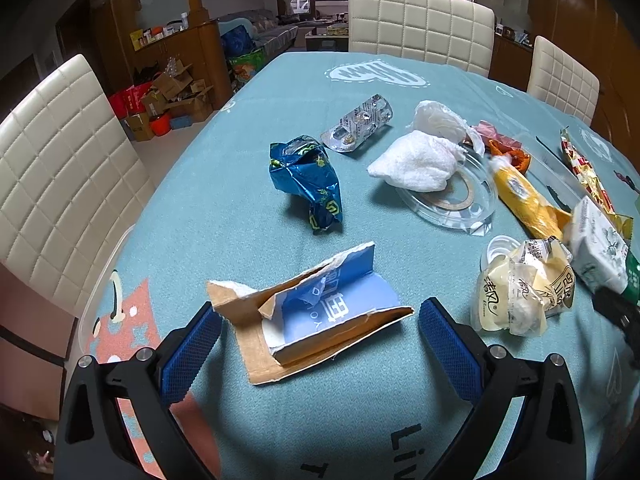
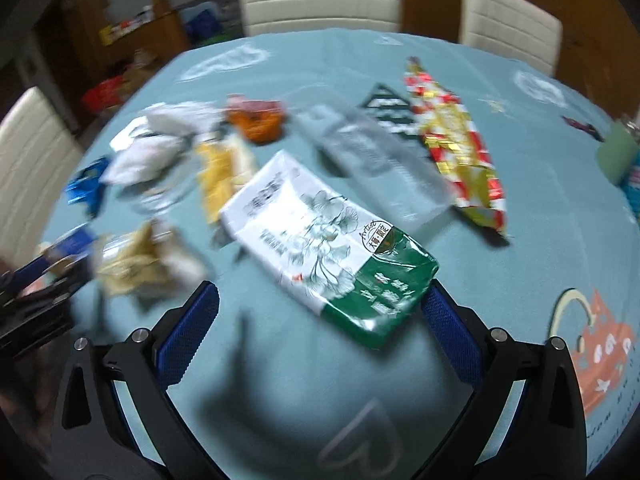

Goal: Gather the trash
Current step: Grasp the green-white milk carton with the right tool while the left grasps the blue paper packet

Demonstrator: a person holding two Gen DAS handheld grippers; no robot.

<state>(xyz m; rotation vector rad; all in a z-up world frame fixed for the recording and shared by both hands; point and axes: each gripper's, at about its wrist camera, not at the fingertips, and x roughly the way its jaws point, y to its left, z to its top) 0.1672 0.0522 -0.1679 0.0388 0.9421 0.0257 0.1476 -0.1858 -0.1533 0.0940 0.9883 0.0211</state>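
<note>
1. Between the spread fingers of the left gripper [image 1: 320, 324] lies a torn box [image 1: 308, 320], brown card with a blue face, flat on the table [image 1: 224, 200]; the jaws stand wide apart and grip nothing.
2. Beyond it, a crumpled blue wrapper [image 1: 310, 178] sits alone, with a pill blister [image 1: 358, 124] farther off.
3. To the right, white tissues [image 1: 416, 160] rest on the rim of a clear dish [image 1: 460, 208], and a yellow packet [image 1: 524, 200] lies just right of that.
4. Near right, a clear bag [image 1: 520, 292] sits beside the right finger, touching a white pack [image 1: 598, 244].
5. The right gripper [image 2: 320, 320] is likewise wide apart and empty; its view is blurred.
6. A white-and-green pack [image 2: 328, 244] lies slantwise ahead of it, its green end just beside the right finger.
7. Farther right, a red-and-gold wrapper [image 2: 456, 148] lies lengthwise, with a clear tray [image 2: 376, 160] between it and the pack.
8. Cream chairs [image 1: 420, 24] stand at the far and left sides.
</note>
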